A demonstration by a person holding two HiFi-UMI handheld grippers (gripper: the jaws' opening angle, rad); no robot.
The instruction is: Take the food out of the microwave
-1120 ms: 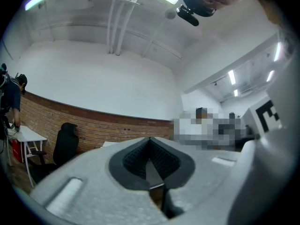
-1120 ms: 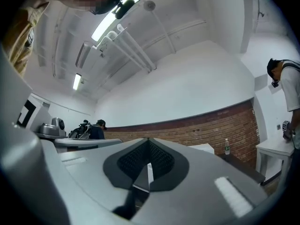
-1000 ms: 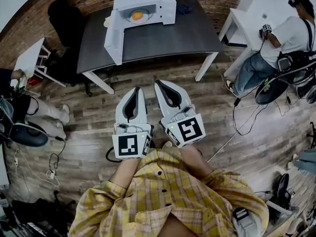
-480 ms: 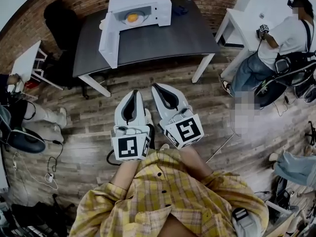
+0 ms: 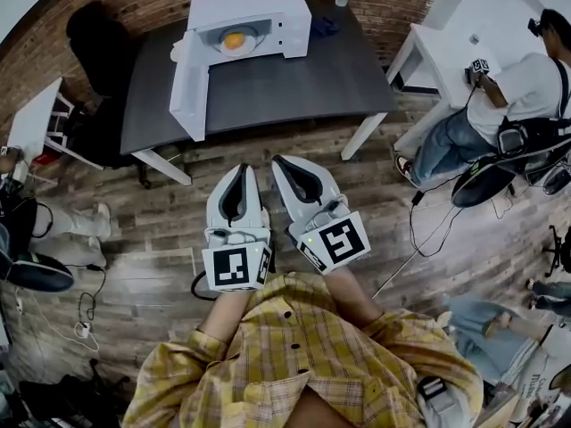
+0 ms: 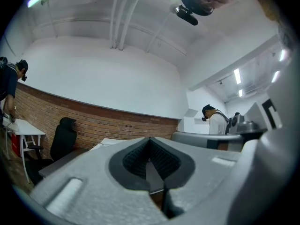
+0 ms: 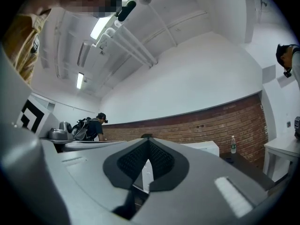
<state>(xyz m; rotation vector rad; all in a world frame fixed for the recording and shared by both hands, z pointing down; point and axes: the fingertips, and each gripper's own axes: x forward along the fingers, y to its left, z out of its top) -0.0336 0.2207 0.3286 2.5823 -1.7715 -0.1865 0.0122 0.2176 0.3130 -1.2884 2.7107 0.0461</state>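
The left tongs are staying clenched on nothing, and the right tongs are looking the same, pinched together and empty. Both are hanging over the wooden floor, near side of the dark tabletop. The food is sitting inside the white microwave at the tabletop's far edge, with the door standing wide open on the left.

Smooth white microwave, matt dark table — worn wood-plank floor.
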